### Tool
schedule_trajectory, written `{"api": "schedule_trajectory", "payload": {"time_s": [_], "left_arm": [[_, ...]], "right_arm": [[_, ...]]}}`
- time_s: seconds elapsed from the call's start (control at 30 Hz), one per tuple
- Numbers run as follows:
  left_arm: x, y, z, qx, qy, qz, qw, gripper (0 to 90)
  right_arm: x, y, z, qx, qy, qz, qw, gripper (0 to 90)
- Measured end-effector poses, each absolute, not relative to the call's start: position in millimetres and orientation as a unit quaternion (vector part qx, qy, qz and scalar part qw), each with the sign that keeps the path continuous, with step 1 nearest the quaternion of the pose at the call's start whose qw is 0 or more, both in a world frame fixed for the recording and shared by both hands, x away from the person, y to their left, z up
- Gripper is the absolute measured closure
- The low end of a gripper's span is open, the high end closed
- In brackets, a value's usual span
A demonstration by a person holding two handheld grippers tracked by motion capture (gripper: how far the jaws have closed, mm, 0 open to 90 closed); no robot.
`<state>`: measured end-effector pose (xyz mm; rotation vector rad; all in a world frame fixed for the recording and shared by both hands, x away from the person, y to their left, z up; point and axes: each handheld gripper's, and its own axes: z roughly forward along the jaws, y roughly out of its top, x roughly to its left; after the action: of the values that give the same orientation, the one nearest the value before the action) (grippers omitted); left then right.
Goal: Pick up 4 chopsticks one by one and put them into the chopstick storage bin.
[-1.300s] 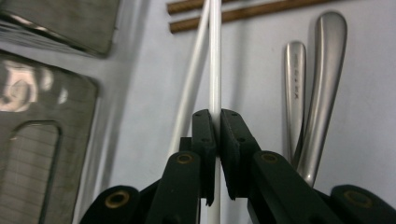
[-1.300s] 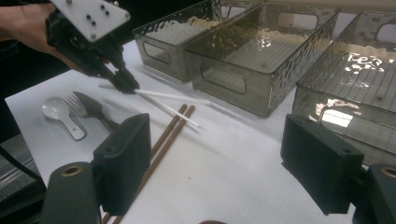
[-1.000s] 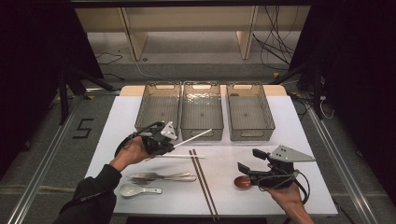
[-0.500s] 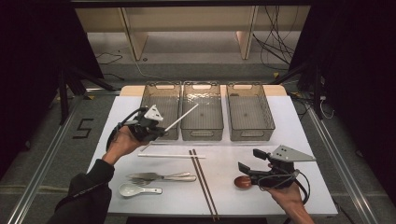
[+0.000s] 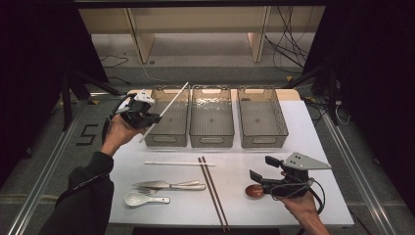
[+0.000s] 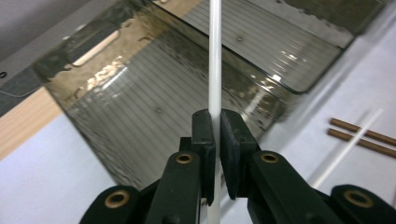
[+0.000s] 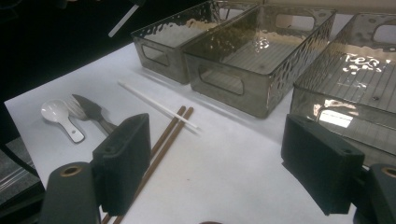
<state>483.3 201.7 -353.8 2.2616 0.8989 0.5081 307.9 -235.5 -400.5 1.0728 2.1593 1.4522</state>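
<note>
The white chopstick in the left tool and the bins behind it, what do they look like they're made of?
White chopstick: probably plastic or melamine; smooth, uniformly white, faintly glossy, no grain. It is clamped between the left tool pads.
Bins: likely clear smoke-tinted plastic; you can see through the walls, which are rippled and catch bright highlights, with ribbed floors and moulded cut-out handles.
</note>
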Motion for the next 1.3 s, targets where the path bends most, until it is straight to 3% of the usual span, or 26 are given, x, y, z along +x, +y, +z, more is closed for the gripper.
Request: {"api": "schedule_trajectory", "payload": {"time_s": [0.83,1.3], "left_arm": [[536,203,-358,0.823,0.410,0.201,0.338,83.8],[542,203,-375,0.814,0.427,0.192,0.343,83.7]], "right_arm": [[308,-235,-400,0.374,0.757,0.511,0.162,25.2],[308,-235,-400,0.374,0.757,0.512,0.159,25.2]]}}
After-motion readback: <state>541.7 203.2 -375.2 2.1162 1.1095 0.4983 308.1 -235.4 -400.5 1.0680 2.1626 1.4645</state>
